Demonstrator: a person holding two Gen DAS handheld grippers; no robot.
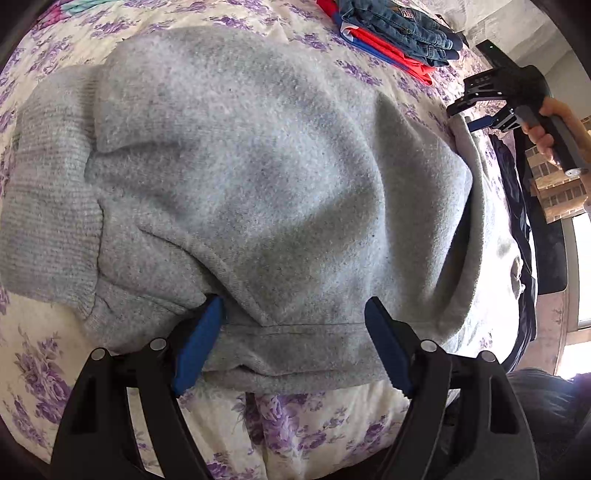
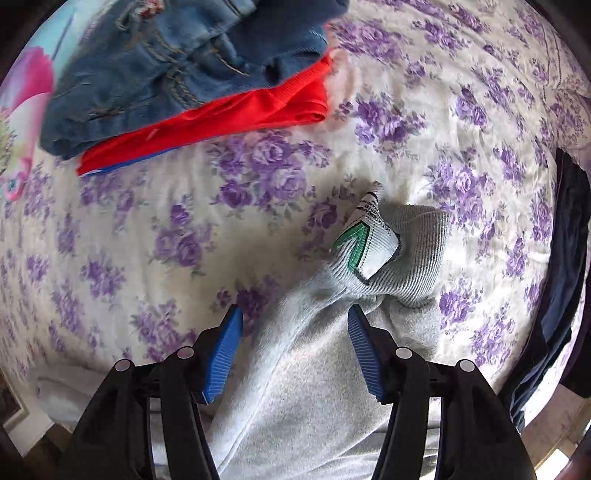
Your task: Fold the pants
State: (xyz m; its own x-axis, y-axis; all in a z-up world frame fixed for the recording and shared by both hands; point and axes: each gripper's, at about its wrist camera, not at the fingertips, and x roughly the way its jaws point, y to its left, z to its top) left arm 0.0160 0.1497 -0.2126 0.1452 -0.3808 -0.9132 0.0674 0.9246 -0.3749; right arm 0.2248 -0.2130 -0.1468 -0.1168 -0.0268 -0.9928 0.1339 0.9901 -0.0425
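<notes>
Grey fleece sweatpants (image 1: pixel 240 177) lie spread on a floral bedsheet (image 1: pixel 44 369). My left gripper (image 1: pixel 295 314) is open, its blue pads straddling the near edge of the cloth, with the ribbed band (image 1: pixel 48 206) to the left. In the right wrist view the pants (image 2: pixel 295 387) run up to a ribbed band (image 2: pixel 417 258) with a white label bearing a green arrow (image 2: pixel 365 243). My right gripper (image 2: pixel 295 321) is open over the cloth, holding nothing. The right gripper also shows in the left wrist view (image 1: pixel 480 114), at the far right edge of the pants.
Folded blue jeans (image 2: pixel 166 66) lie on a red garment (image 2: pixel 221 122) at the far side of the bed; they also show in the left wrist view (image 1: pixel 399 26). A dark garment (image 2: pixel 561 280) lies along the bed's right edge.
</notes>
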